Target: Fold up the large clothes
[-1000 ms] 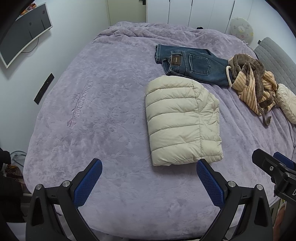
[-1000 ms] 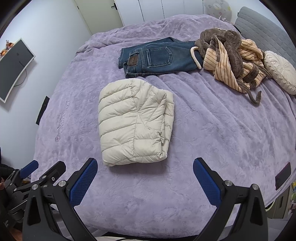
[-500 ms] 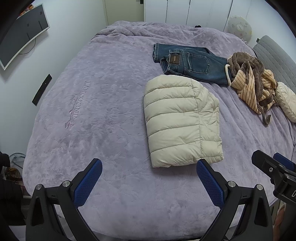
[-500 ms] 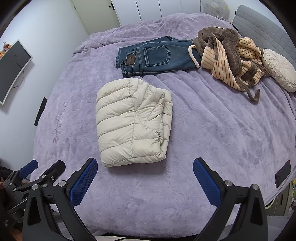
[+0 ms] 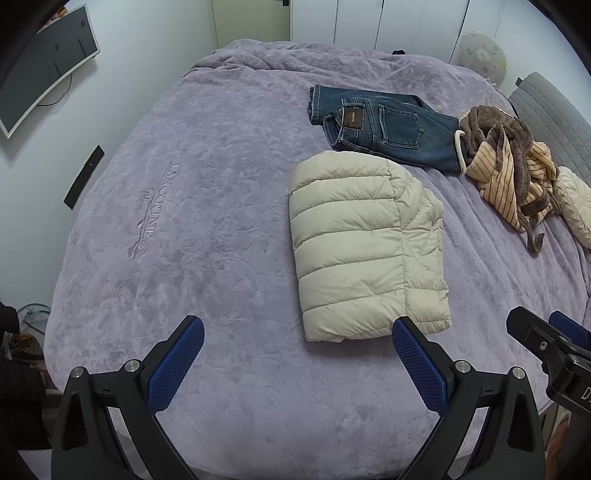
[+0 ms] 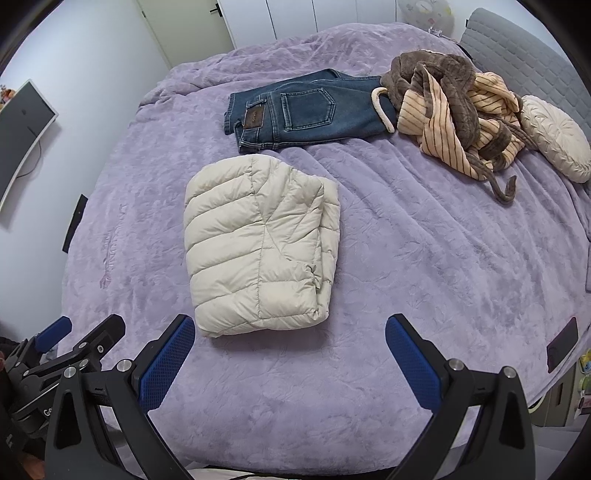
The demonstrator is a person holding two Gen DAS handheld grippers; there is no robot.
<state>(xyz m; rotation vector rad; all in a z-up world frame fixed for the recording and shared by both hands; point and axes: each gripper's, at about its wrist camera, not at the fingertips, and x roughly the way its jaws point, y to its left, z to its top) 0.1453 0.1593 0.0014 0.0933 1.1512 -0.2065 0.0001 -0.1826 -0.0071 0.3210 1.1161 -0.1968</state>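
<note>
A cream quilted puffer jacket [image 5: 364,245] [image 6: 258,245] lies folded into a compact rectangle on the purple bedspread [image 5: 192,206] [image 6: 424,258]. Behind it lie folded blue jeans [image 5: 388,127] [image 6: 306,110], and to their right a crumpled brown and striped robe [image 5: 509,162] [image 6: 454,114]. My left gripper [image 5: 297,363] hovers open over the near edge of the bed, its right finger just short of the jacket's front corner. My right gripper [image 6: 290,358] is open too, beside the left one, holding nothing. Each gripper shows at the edge of the other's view.
A round cream cushion [image 6: 557,136] [image 5: 576,206] rests by the grey headboard [image 6: 524,51] on the right. A monitor [image 5: 44,85] hangs on the left wall. White wardrobe doors [image 5: 369,22] stand beyond the bed. A dark phone-like object [image 6: 561,343] lies at the bed's right edge.
Both cameras have drifted slightly toward the bed and tilted, so the clothes sit a little lower in view. The garments themselves have not moved and both grippers stay open.
</note>
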